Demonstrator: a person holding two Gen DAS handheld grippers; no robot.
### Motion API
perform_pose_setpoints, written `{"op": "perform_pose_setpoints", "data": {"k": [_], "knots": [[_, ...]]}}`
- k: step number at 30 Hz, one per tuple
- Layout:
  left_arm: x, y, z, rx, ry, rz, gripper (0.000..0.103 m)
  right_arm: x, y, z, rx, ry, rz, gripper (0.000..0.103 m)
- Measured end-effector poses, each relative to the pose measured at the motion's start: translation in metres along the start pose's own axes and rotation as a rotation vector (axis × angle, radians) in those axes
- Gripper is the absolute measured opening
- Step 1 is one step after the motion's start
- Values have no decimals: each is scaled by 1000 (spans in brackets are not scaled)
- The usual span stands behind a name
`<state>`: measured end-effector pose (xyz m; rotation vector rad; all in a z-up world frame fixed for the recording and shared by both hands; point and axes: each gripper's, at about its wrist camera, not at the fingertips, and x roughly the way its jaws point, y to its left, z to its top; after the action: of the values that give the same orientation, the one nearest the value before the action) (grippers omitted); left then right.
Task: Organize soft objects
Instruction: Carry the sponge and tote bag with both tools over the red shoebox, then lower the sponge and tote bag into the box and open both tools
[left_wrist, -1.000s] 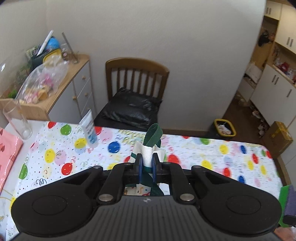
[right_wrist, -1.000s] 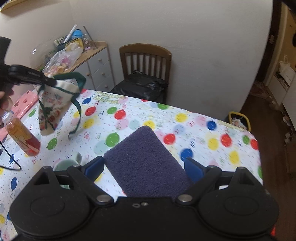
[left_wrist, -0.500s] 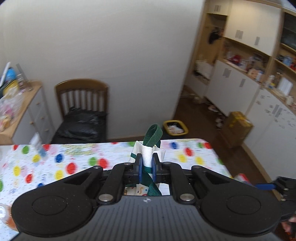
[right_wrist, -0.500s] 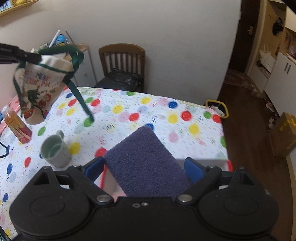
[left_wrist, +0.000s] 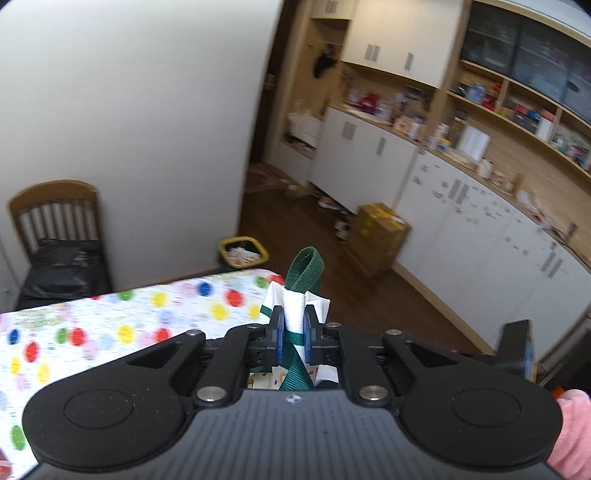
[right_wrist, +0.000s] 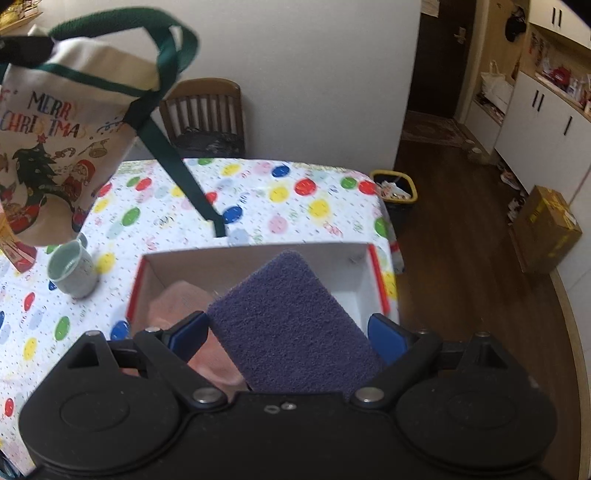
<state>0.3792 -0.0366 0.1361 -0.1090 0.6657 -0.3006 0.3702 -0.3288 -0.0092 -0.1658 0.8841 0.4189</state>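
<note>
My left gripper (left_wrist: 293, 334) is shut on the rim of a white Christmas tote bag (left_wrist: 295, 314) with green straps. The bag hangs in the air at the upper left of the right wrist view (right_wrist: 59, 147). My right gripper (right_wrist: 288, 332) is shut on a purple sponge pad (right_wrist: 291, 325), jaws wide around it. It holds the pad over an open white box with red edges (right_wrist: 365, 280) at the table's right end. A pink soft cloth (right_wrist: 177, 299) lies inside the box.
A dotted tablecloth (right_wrist: 280, 210) covers the table. A grey-green mug (right_wrist: 72, 267) stands left of the box. A wooden chair (right_wrist: 205, 114) stands behind the table. A yellow bin (right_wrist: 395, 188) and a cardboard box (right_wrist: 546, 229) sit on the floor at right.
The left gripper swung right with the bag, now nearer the right gripper. The right gripper carried the purple pad over the box, which has come into view.
</note>
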Motion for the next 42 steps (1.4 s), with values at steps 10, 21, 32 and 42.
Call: {"op": "perform_pose_setpoints", "data": {"k": [10, 21, 32, 42], "knots": [[47, -81, -34, 67, 99, -119, 10, 9, -27, -21, 32, 27, -18, 93], [122, -108, -96, 182, 189, -31, 10, 43, -25, -28, -22, 69, -25, 93], [166, -99, -128, 88, 290, -50, 10, 63, -9, -33, -141, 65, -48, 92], [190, -94, -148, 5, 343, -62, 10, 67, 2, -49, -283, 21, -75, 92]]}}
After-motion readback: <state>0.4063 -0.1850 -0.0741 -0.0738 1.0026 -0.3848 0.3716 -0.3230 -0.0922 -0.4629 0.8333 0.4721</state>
